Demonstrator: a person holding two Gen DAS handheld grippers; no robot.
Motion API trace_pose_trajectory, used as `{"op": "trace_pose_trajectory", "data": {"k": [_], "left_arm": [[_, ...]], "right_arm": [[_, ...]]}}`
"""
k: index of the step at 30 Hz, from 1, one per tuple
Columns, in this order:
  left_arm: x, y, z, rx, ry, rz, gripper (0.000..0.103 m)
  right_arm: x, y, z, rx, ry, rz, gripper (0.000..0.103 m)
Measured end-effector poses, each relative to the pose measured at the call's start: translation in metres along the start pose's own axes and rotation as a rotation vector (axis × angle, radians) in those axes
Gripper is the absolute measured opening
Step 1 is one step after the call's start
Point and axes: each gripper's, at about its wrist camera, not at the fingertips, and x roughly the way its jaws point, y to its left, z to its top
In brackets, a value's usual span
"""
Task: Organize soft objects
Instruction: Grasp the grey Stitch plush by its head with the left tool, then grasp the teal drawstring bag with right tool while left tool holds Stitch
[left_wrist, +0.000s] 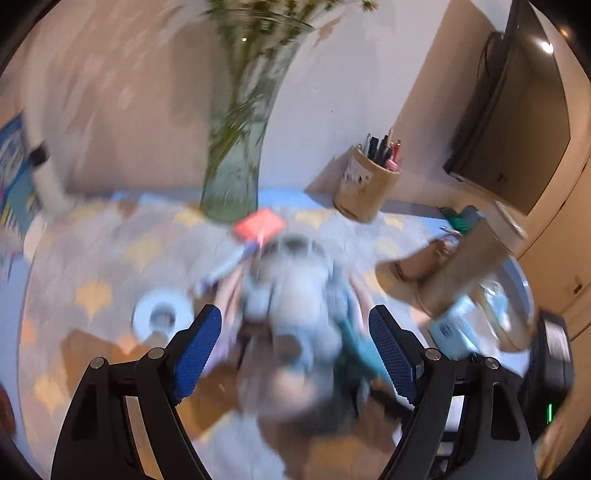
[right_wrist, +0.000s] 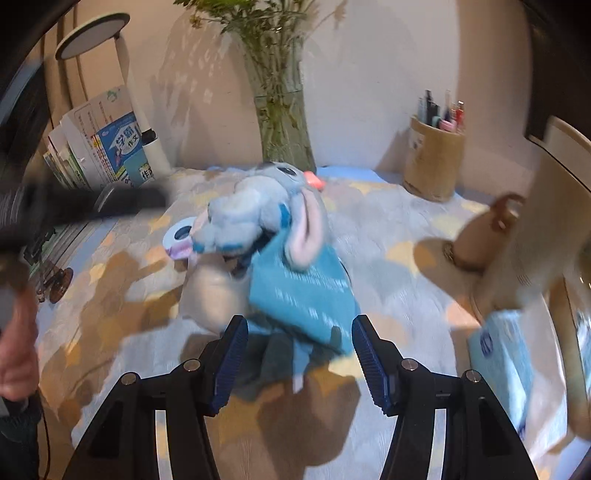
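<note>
**Both hand-held grippers spread and empty over the plush toy**

The left hand-held gripper (left_wrist: 295, 347) points down at the surface (left_wrist: 92, 266), its blue pads well apart and nothing pressed between them. Just ahead of its fingertips, in the gap's line of sight, lies the grey-blue plush toy (left_wrist: 291, 295) — heavily blurred in this view, so contact cannot be judged; the pads appear clear of it on both sides. A white tape roll (left_wrist: 162, 314) lies ahead and to the left of the left finger.

The right hand-held gripper (right_wrist: 299, 354) is likewise spread, with nothing pinched. Directly ahead of it sits the plush toy (right_wrist: 251, 218), its pink-lined ear (right_wrist: 306, 236) drooping over a teal cloth (right_wrist: 299, 295) whose lower edge reaches between the fingertips without being gripped. A darker grey cloth (right_wrist: 269, 365) lies under the gap.

Beyond the toy stands a glass vase (right_wrist: 284, 129) of green stems. Far ahead to the right is a pen holder (right_wrist: 434, 162); ahead to the left are stacked books (right_wrist: 107, 140) and a white lamp (right_wrist: 122, 74). A light-blue tissue pack (right_wrist: 506, 354) lies right of the right finger. The person's hand (right_wrist: 16, 354) shows at the far left edge.
</note>
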Motion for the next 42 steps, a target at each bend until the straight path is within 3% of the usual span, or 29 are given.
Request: {"op": "trace_pose_trajectory", "data": {"k": [6, 7, 8, 9, 11, 13, 16, 22, 24, 29, 31, 34, 39, 42], "left_arm": [[0.069, -0.015, 0.022, 0.056, 0.090, 0.090, 0.079], [0.076, -0.015, 0.020, 0.062, 0.101, 0.106, 0.071], [0.079, -0.015, 0.019, 0.064, 0.105, 0.109, 0.062], [0.080, -0.014, 0.018, 0.064, 0.099, 0.102, 0.062], [0.075, -0.011, 0.016, 0.066, 0.064, 0.088, 0.059], [0.065, -0.006, 0.015, 0.038, 0.025, 0.045, 0.059], [0.041, 0.009, 0.015, -0.051, -0.036, -0.033, 0.059], [-0.030, 0.013, 0.005, -0.063, -0.123, -0.103, 0.059], [-0.052, 0.014, -0.006, -0.049, -0.144, -0.097, 0.059], [-0.083, 0.023, -0.054, -0.023, -0.147, 0.005, 0.059], [-0.081, 0.030, -0.079, -0.022, -0.121, 0.054, 0.059], [-0.068, 0.041, -0.114, -0.038, -0.067, 0.097, 0.059], [-0.043, 0.059, -0.149, -0.086, -0.013, 0.091, 0.059], [-0.034, 0.066, -0.158, -0.096, -0.032, 0.075, 0.059]], "right_arm": [[0.030, -0.002, 0.011, -0.013, 0.041, -0.023, 0.057], [0.034, -0.003, 0.013, -0.018, 0.044, -0.020, 0.056], [0.036, -0.003, 0.014, -0.021, 0.043, -0.014, 0.053], [0.037, -0.004, 0.014, -0.021, 0.041, -0.002, 0.038], [0.039, -0.008, 0.014, -0.005, 0.035, 0.020, 0.029], [0.033, -0.013, 0.013, 0.021, 0.003, 0.031, 0.019], [0.019, -0.024, 0.015, 0.079, -0.059, 0.033, 0.014], [-0.030, -0.037, 0.018, 0.151, -0.135, 0.027, 0.013], [-0.045, -0.035, 0.014, 0.150, -0.142, 0.017, 0.013], [-0.081, -0.023, -0.016, 0.112, -0.146, 0.010, 0.013], [-0.082, -0.014, -0.034, 0.036, -0.111, 0.005, 0.013], [-0.067, -0.010, -0.068, -0.002, 0.016, 0.015, 0.013], [-0.035, -0.027, -0.112, 0.125, 0.222, 0.106, 0.015], [-0.044, -0.043, -0.122, 0.211, 0.221, 0.159, 0.018]]}}
